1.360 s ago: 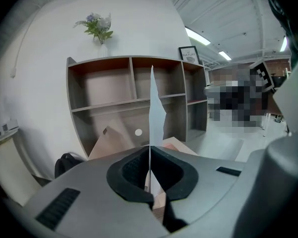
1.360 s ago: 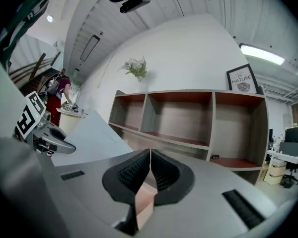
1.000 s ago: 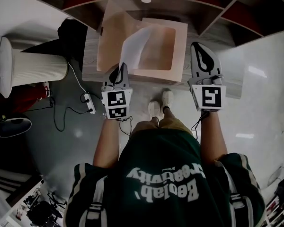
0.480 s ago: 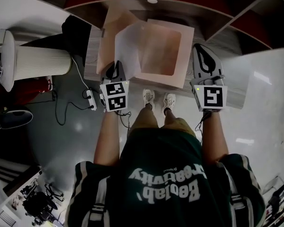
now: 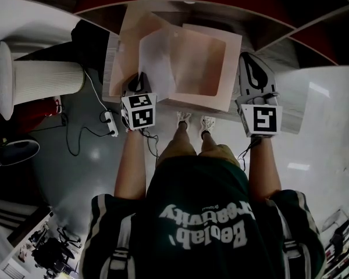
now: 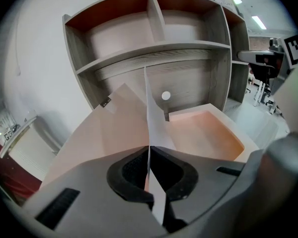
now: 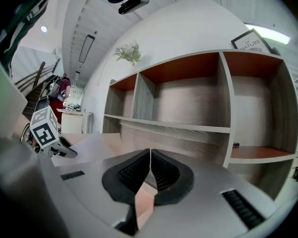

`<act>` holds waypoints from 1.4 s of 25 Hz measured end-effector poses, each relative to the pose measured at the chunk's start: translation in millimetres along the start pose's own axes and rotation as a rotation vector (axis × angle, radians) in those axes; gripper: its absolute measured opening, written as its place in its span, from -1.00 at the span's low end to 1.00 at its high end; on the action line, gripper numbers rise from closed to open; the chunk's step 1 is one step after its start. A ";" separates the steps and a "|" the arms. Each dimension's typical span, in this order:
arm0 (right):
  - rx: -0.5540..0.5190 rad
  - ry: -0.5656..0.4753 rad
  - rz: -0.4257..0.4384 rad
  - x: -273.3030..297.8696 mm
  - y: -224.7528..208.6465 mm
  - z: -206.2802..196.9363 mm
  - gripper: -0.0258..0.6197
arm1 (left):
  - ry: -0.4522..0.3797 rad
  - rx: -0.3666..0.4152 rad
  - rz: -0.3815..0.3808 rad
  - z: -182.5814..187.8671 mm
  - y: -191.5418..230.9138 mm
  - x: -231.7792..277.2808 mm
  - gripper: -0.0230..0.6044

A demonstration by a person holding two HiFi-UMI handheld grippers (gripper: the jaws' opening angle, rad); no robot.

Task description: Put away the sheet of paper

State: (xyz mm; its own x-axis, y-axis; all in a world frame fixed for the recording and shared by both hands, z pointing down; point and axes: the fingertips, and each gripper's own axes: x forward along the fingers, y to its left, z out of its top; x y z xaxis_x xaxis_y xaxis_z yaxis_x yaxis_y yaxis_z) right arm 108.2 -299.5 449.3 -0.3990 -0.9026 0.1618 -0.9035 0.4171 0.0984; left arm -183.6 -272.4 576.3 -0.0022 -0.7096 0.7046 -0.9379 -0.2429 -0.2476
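While the head view takes in both tools, the left tool [image 5: 141,80] sits at the near-left corner of the open box [image 5: 231,68] on the worktop [image 5: 288,86]. The sheet of paper [image 5: 157,60] rises from it over the box's left side. The right tool [image 5: 253,65] is just outside the right rim.

Left gripper view: jaws clamped on the sheet's lower edge, sheet edge-on, box interior bare.

Right gripper view: jaws closed on nothing; shelf unit [image 7: 188,100] ahead, compartments open.

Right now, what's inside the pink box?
The box shows only bare peach floor on its right. The sheet of paper, pinched in the jaws of the left gripper, covers its left edge, hiding that part.
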 end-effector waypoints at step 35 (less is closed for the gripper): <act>-0.082 0.077 -0.148 45.3 35.7 11.0 -0.81 | 0.086 0.161 -0.372 -15.2 -2.4 112.8 -0.87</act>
State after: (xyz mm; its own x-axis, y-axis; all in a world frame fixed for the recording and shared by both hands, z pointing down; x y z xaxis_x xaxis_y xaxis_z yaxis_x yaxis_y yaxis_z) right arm 56.2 -326.7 449.4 -0.2466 -0.9451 0.2144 -0.9344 0.2905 0.2062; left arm -186.9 -341.8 666.5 0.2908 -0.4978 0.8171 -0.8143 -0.5771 -0.0617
